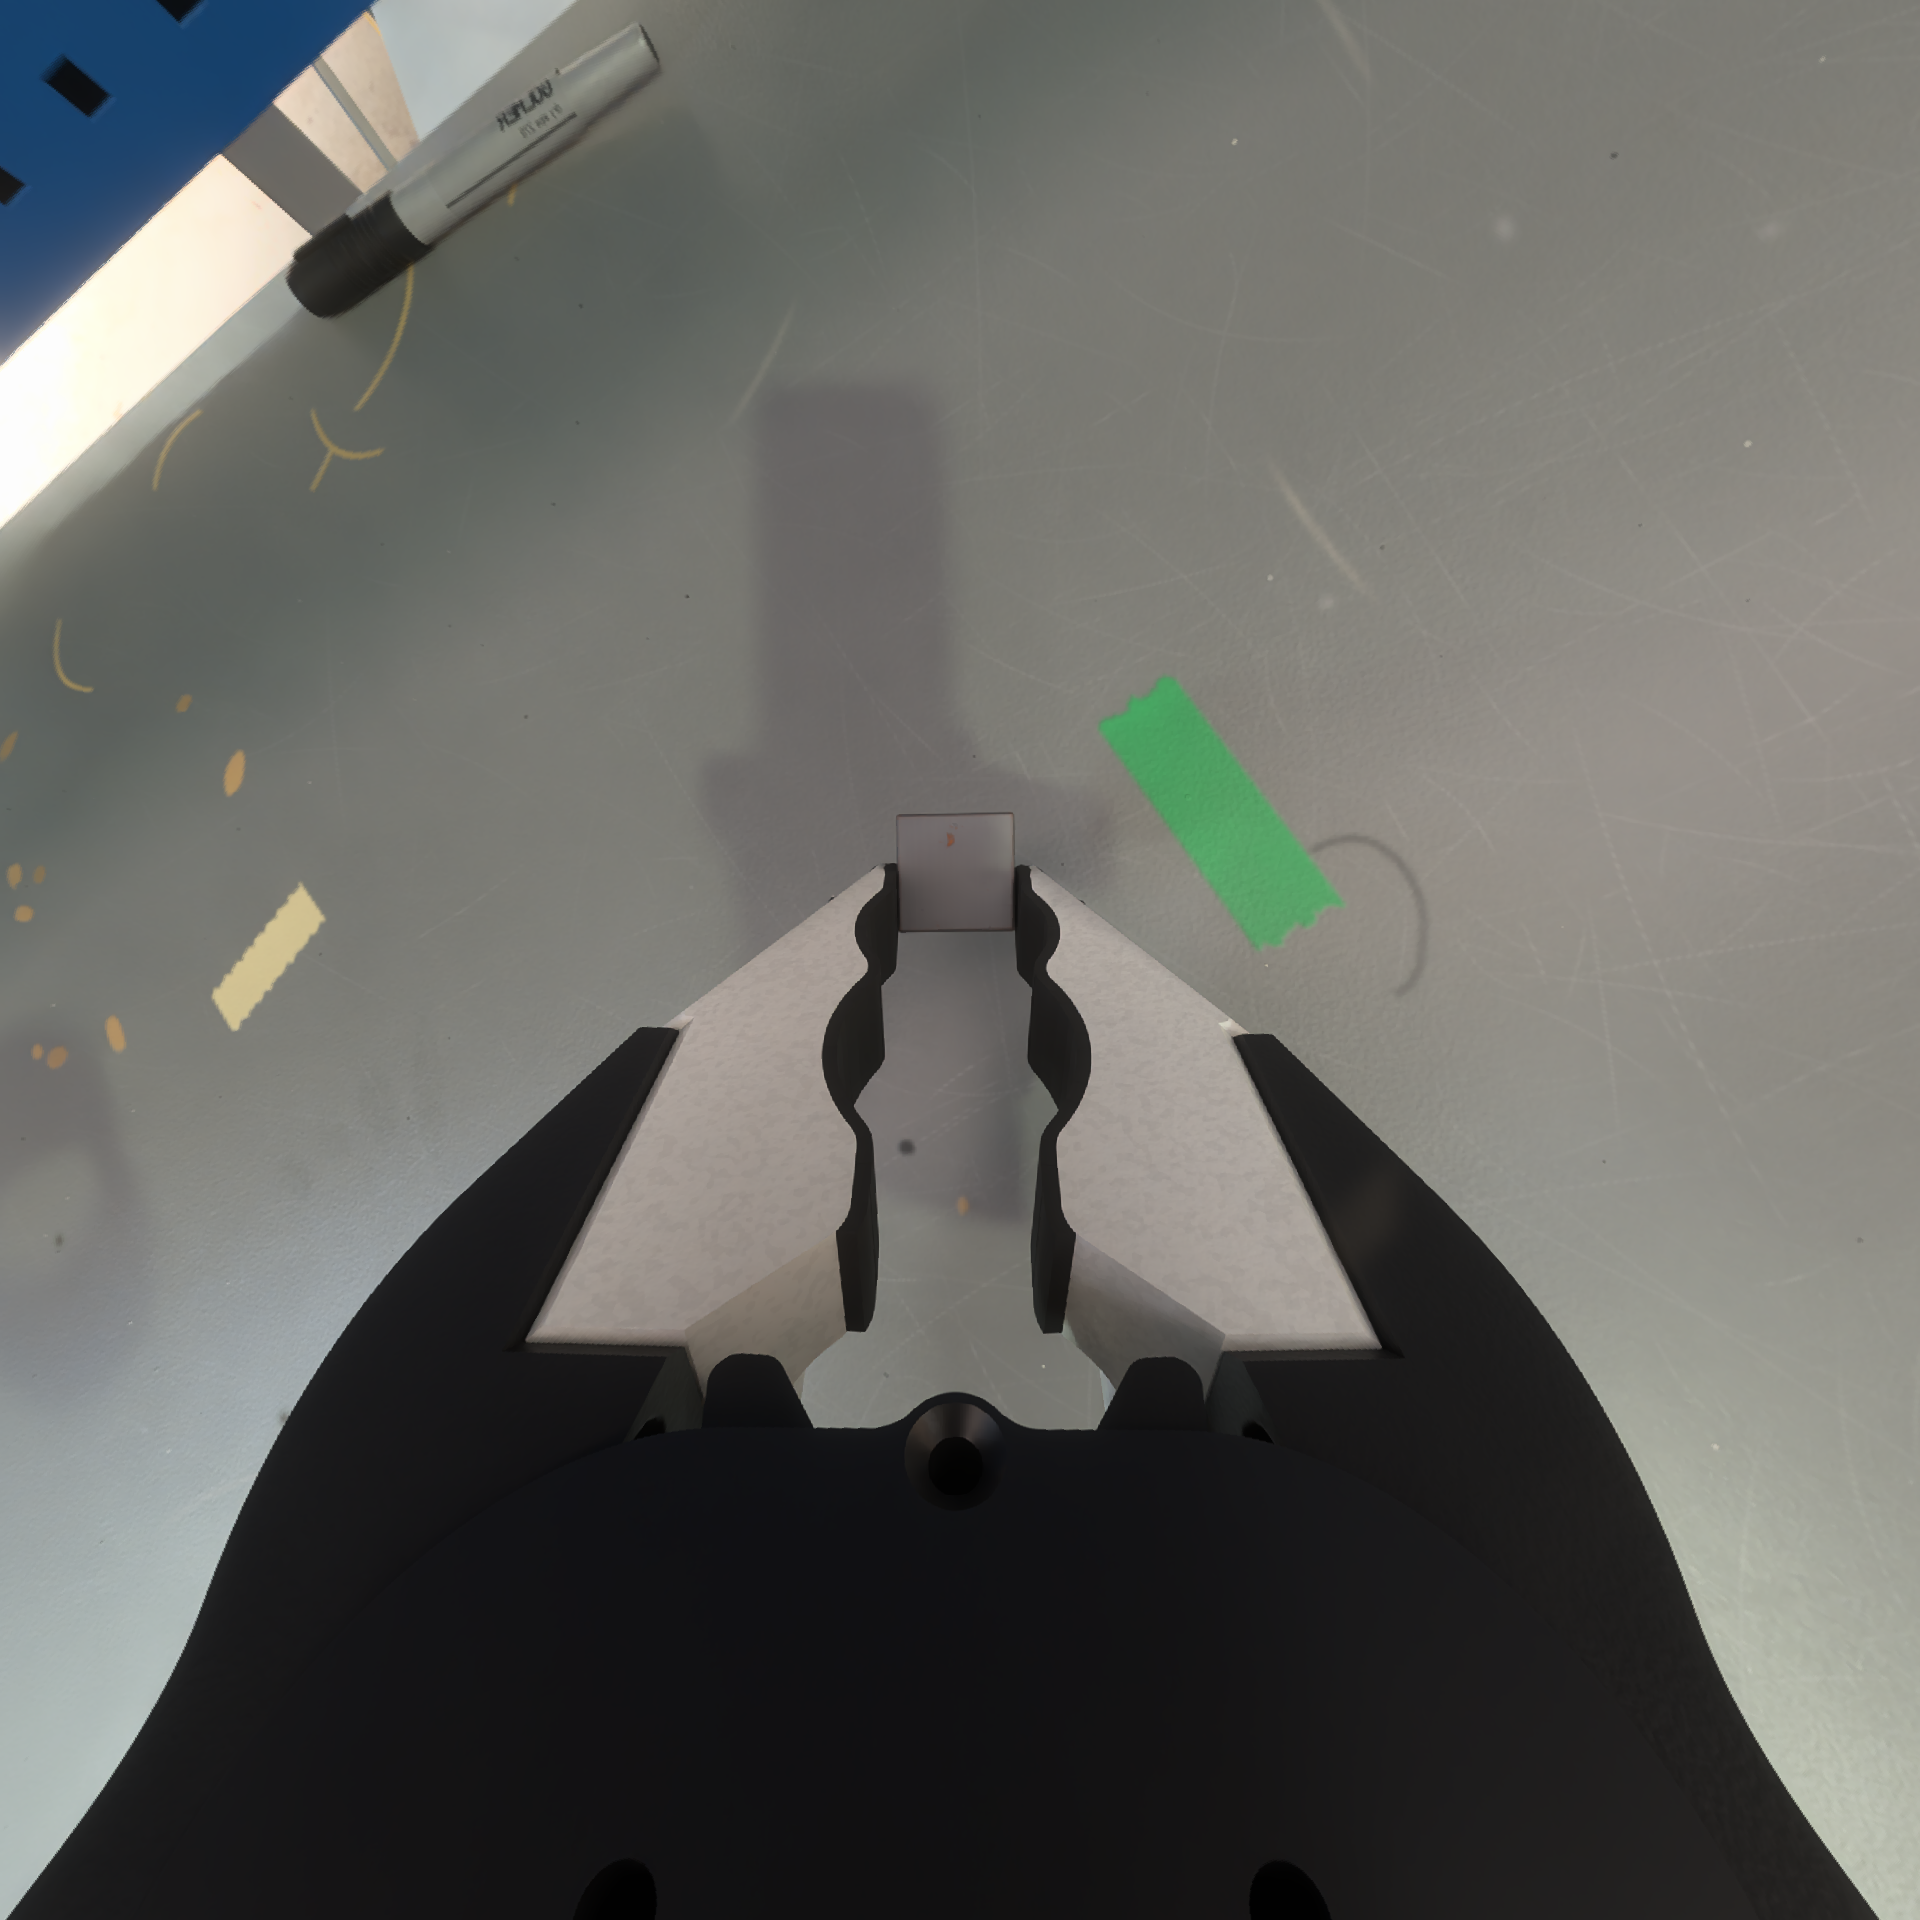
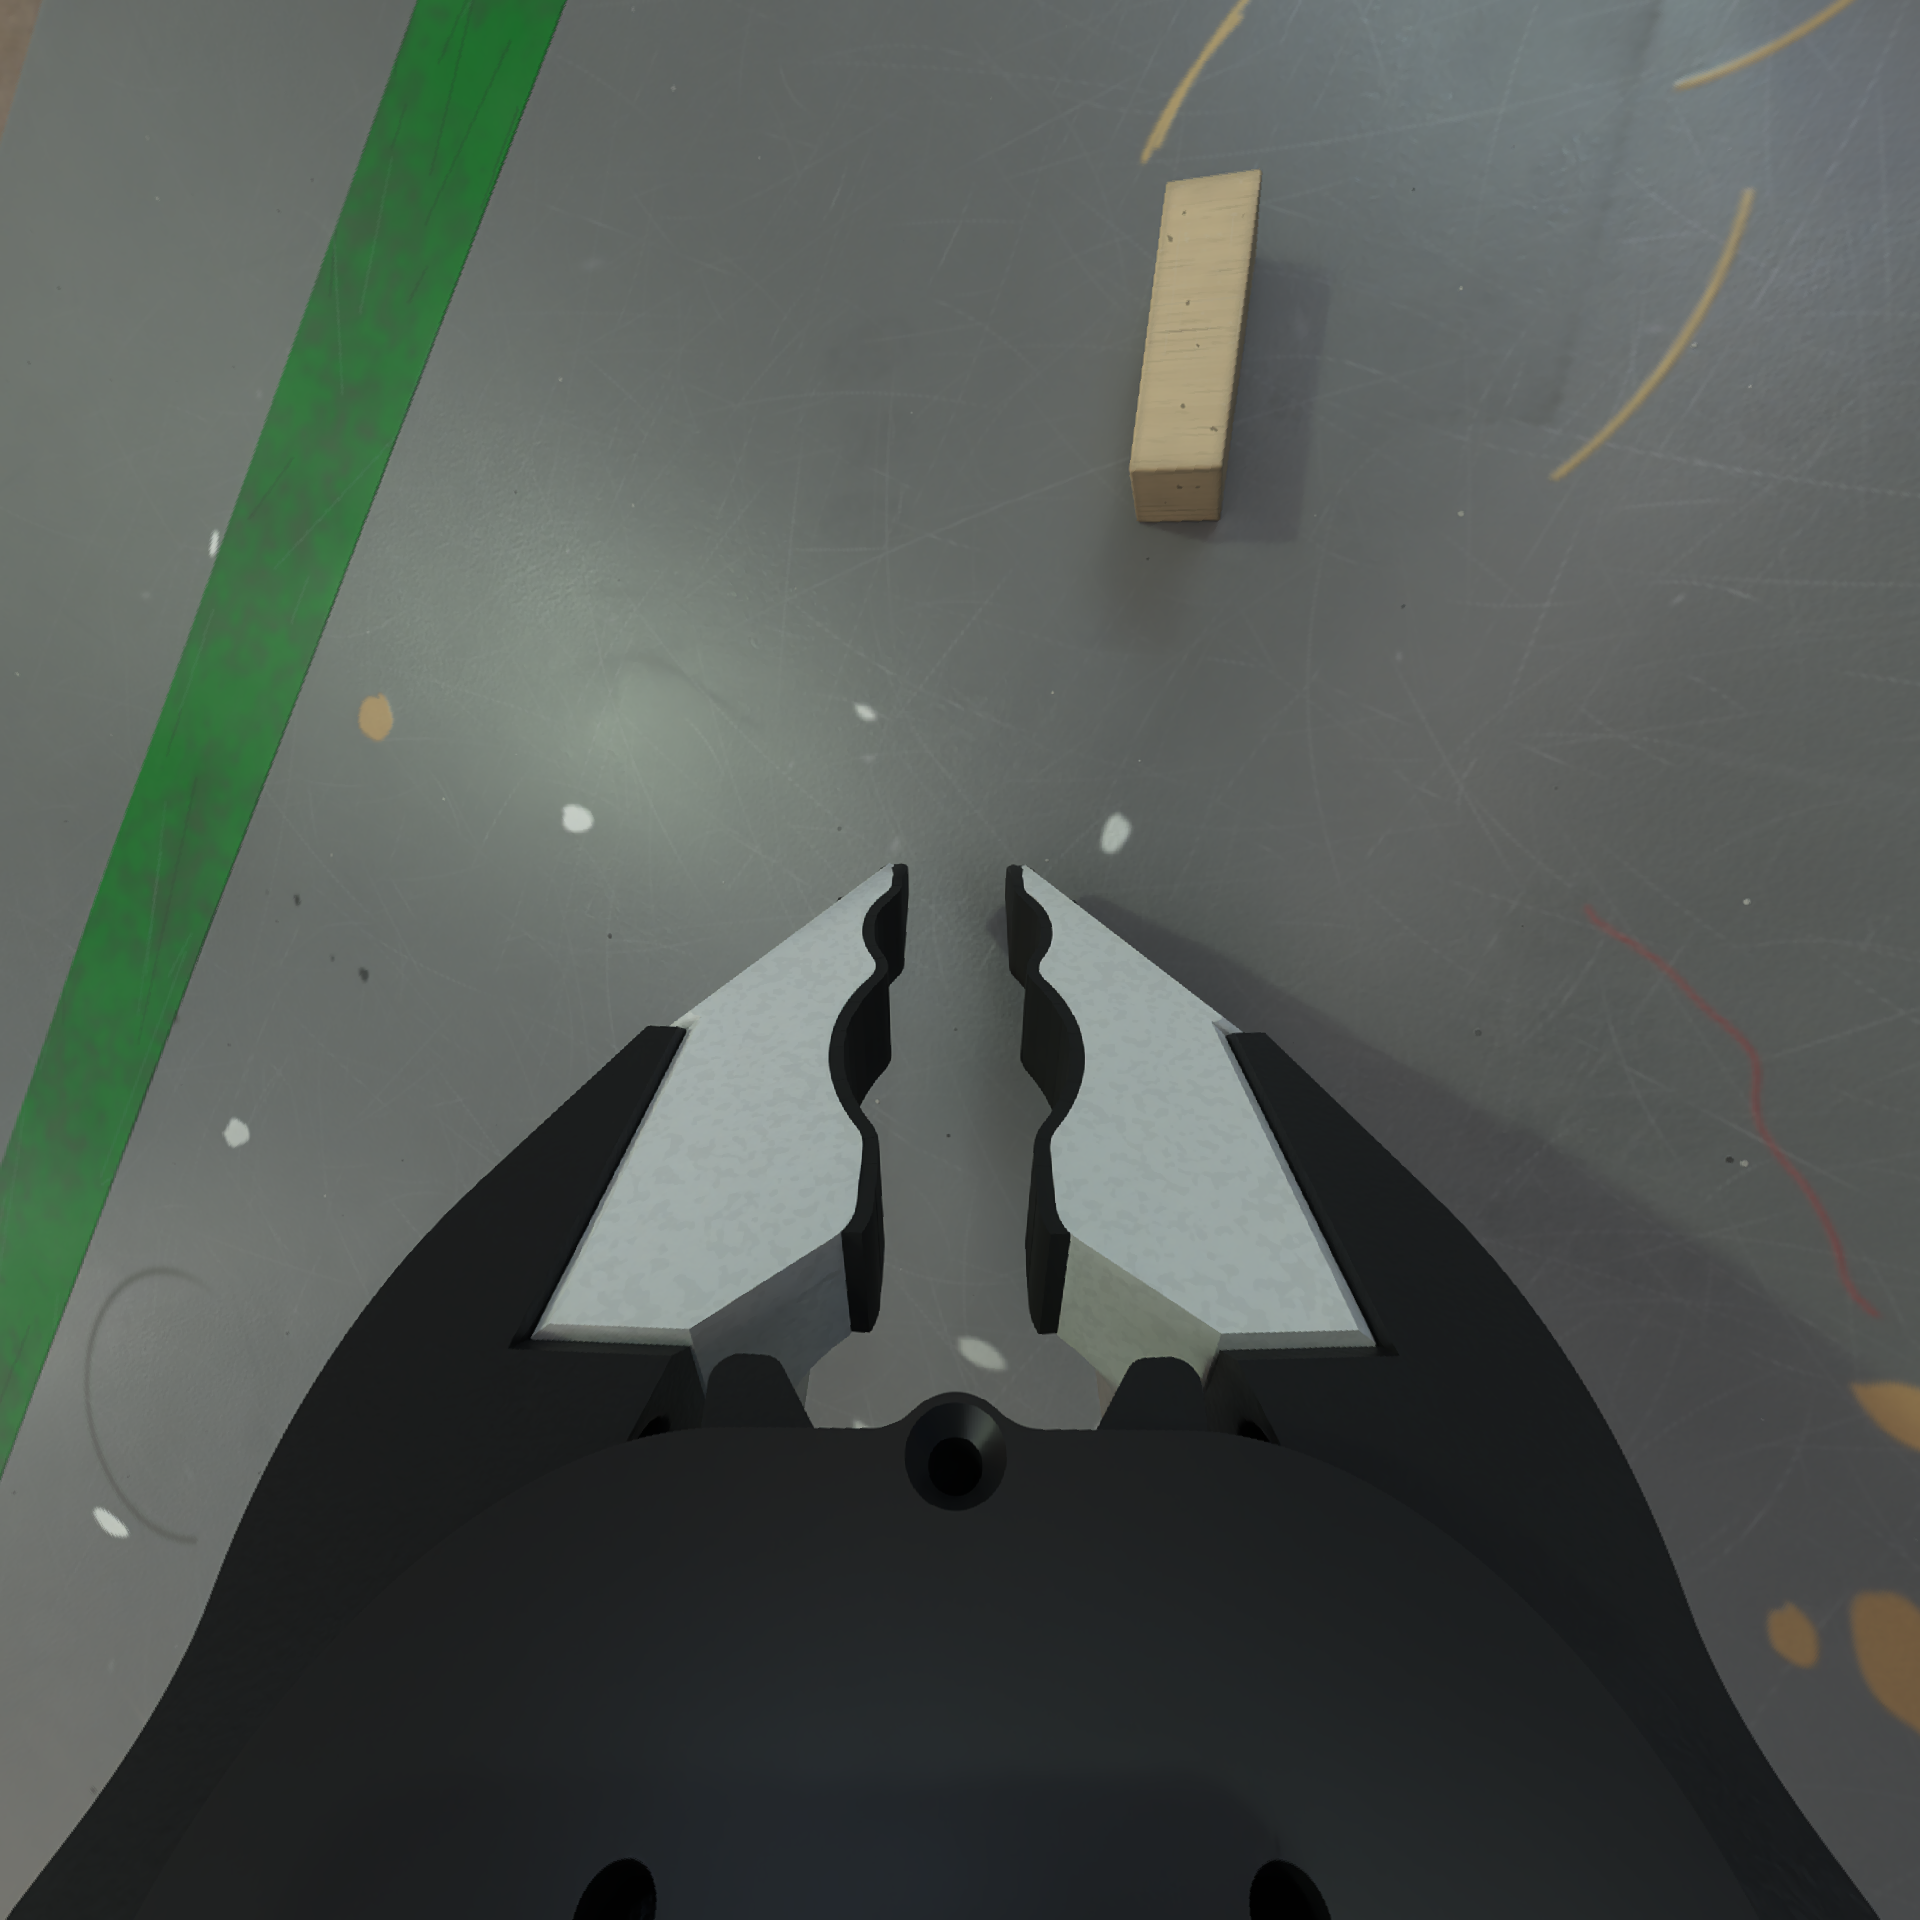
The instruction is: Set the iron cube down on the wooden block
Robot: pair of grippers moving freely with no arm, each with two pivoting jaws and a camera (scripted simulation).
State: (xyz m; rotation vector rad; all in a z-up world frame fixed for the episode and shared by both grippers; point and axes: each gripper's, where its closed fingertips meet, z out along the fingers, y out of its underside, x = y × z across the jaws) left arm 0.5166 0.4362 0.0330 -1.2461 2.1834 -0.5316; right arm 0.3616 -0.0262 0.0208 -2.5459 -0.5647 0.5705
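A small grey iron cube (image 1: 955, 857) sits between the fingertips of my left gripper (image 1: 955, 894), which is shut on it. The cube seems held above the grey table, with a shadow below it. The wooden block (image 2: 1195, 343), a light-coloured oblong, lies flat on the table in the right wrist view, ahead and to the right of my right gripper (image 2: 956, 894). The right gripper is open and empty, its fingers a small gap apart. The block does not show in the left wrist view.
A grey marker pen (image 1: 473, 166) with a black cap lies at the far left near the table edge, under a blue perforated structure (image 1: 104, 94). A green tape piece (image 1: 1216, 810) and a beige one (image 1: 268, 956) are stuck flat. A long green tape strip (image 2: 291, 582) runs along the left.
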